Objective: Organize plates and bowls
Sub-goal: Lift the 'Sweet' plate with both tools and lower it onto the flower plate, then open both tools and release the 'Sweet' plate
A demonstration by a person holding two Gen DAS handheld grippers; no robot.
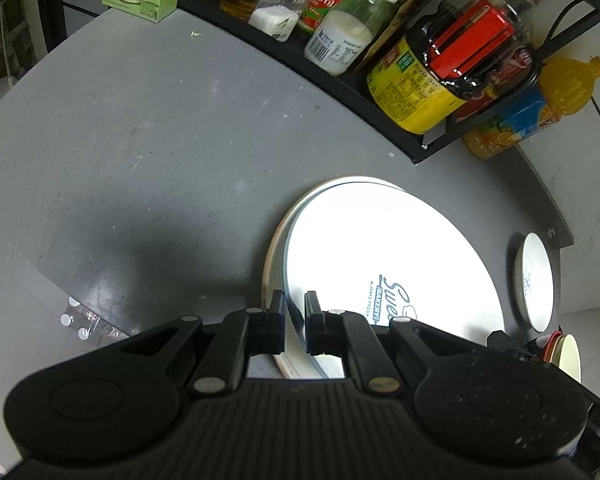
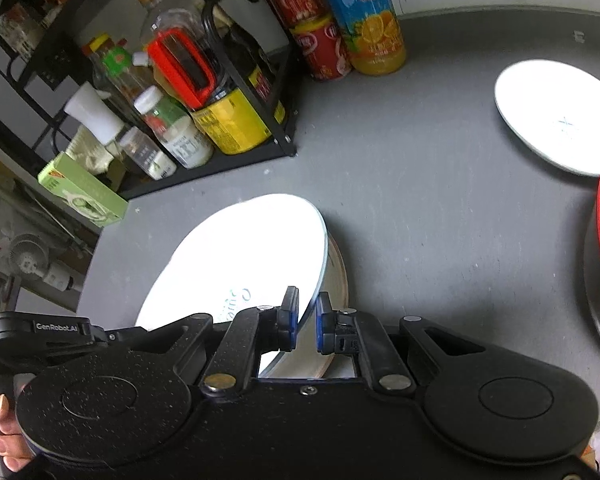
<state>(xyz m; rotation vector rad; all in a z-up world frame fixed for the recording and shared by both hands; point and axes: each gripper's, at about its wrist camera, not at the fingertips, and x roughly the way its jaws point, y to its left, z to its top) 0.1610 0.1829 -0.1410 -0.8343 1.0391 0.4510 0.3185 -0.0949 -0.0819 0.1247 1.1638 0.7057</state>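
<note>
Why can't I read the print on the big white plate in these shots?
Left wrist view: glare washes out most of the big white plate, though its dark logo survives near the left gripper. Right wrist view: the plate is blown out white, its lettering faint beside the right gripper.

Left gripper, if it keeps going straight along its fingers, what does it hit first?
Probably nothing new: the left gripper is already shut on the near rim of the large white plate. Pushing on would drive that plate toward the grey table; depth is unclear.
</note>
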